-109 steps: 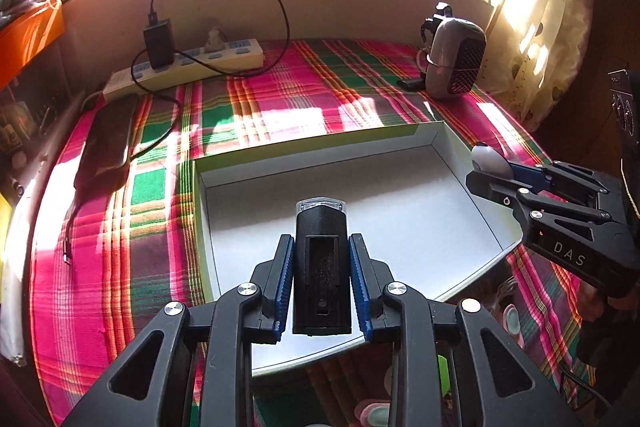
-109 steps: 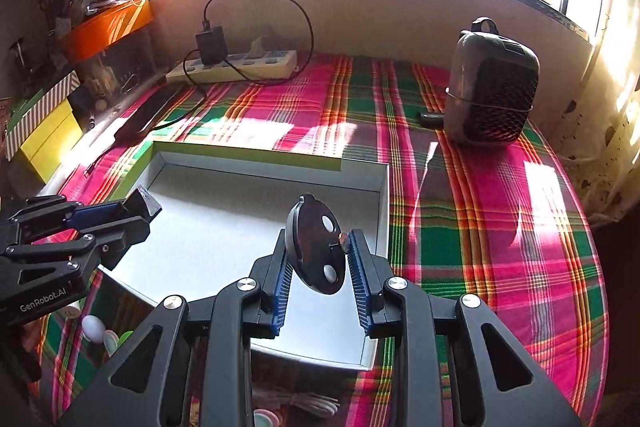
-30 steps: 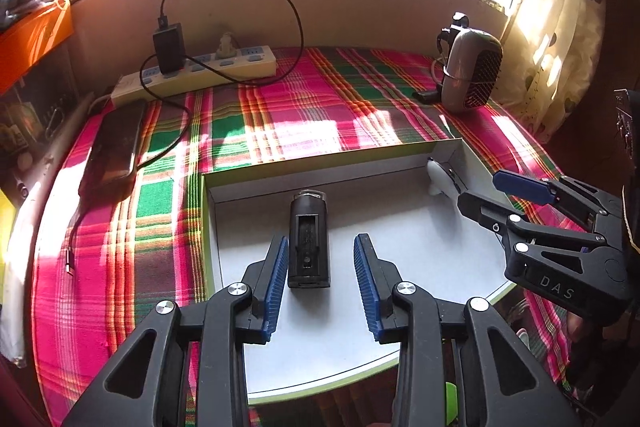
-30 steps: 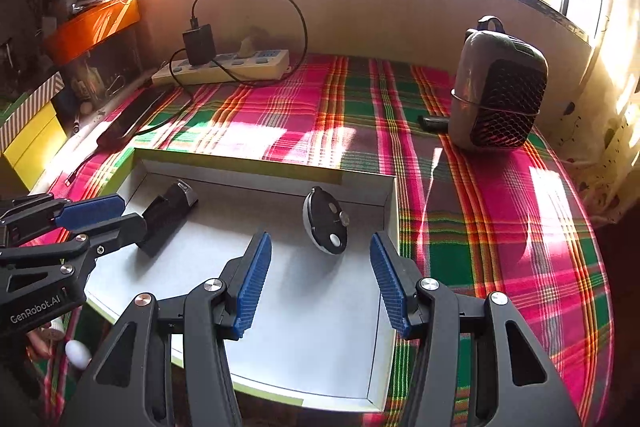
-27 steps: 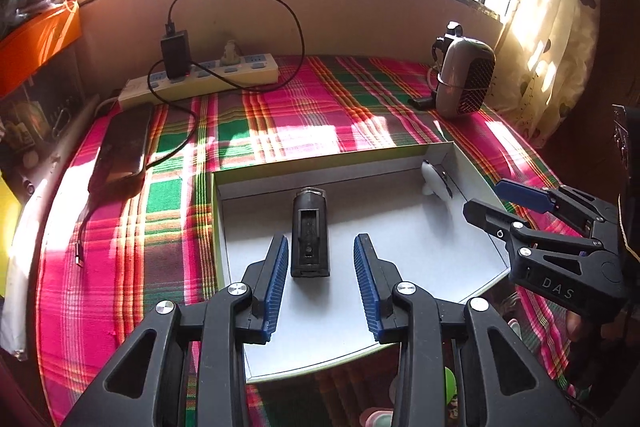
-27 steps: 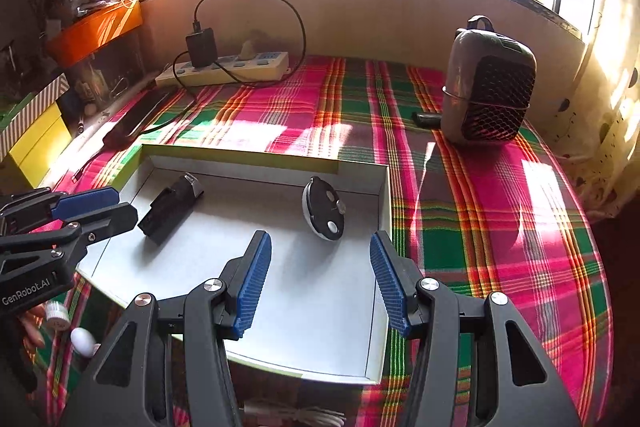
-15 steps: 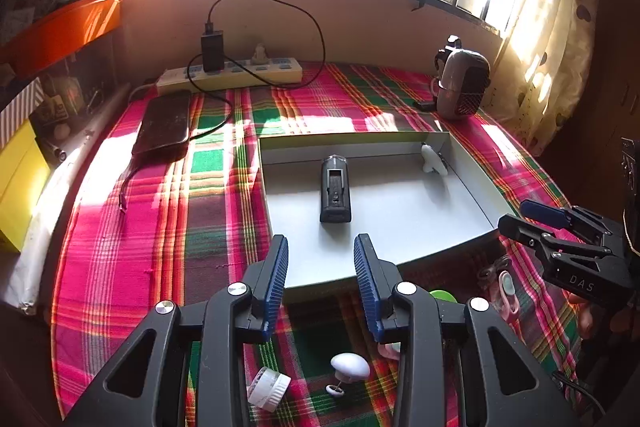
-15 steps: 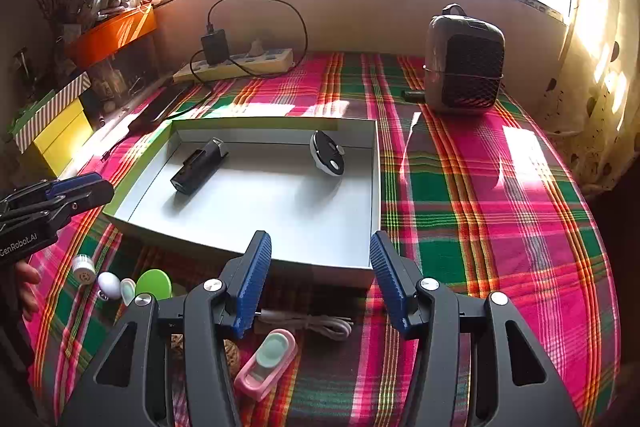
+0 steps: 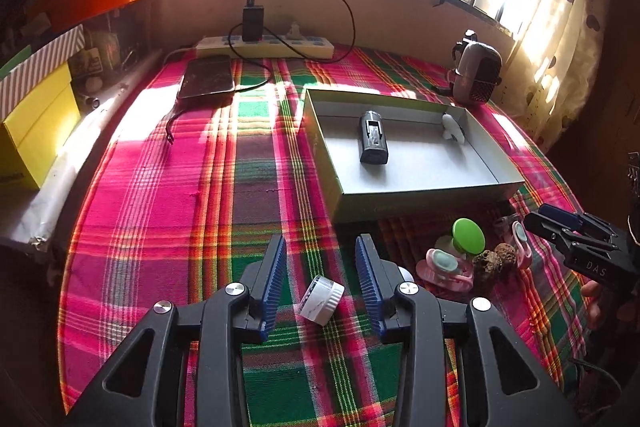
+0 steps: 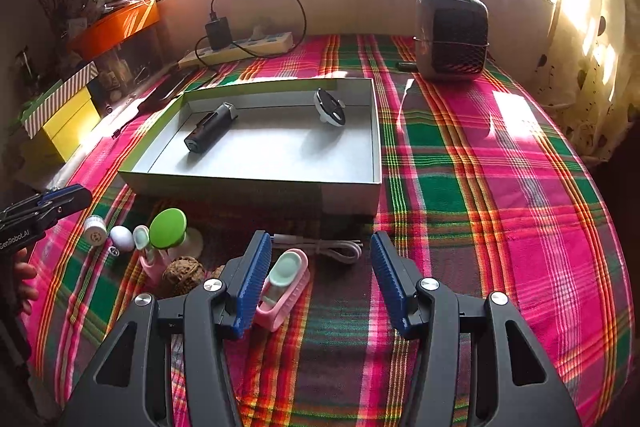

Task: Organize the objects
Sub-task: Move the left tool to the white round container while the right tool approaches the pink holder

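Both tongs wide and empty: left gripper [image 9: 320, 277] straddles the cap [image 9: 321, 300], right gripper [image 10: 318, 277] beside the clip [image 10: 283, 287]; both judged light, rigid, slippery—grip across sides.

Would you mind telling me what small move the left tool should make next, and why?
Probably lower the left tool and close on the small white round container. The jaws are open with the container lying on the cloth between them, and the box holds only the black device and a white piece.
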`<state>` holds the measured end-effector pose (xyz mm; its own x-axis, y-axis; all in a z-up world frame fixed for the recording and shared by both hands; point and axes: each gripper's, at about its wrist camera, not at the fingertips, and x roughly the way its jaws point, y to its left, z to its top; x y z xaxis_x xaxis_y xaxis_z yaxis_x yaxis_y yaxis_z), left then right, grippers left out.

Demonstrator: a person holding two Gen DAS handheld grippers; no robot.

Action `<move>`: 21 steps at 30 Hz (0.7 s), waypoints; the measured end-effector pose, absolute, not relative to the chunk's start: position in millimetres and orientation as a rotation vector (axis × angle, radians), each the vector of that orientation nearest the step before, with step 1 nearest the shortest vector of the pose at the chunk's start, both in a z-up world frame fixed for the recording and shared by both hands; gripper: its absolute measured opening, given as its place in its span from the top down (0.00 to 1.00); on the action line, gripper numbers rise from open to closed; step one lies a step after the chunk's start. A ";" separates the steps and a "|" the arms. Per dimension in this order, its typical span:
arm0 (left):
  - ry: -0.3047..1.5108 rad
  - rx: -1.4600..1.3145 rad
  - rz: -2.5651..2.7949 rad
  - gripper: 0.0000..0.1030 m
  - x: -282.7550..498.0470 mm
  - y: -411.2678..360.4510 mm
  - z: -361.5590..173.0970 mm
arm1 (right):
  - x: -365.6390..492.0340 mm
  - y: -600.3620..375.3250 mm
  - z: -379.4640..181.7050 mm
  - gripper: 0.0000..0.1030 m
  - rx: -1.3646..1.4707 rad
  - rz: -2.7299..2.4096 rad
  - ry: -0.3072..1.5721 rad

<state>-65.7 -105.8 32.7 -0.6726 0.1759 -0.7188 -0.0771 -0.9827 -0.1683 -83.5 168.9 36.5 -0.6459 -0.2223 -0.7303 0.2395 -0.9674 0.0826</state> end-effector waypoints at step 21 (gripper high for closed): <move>-0.163 -1.285 2.711 0.66 -60.5 -102.1 3.9 | -61.9 167.6 23.4 0.49 1.201 -2.628 0.024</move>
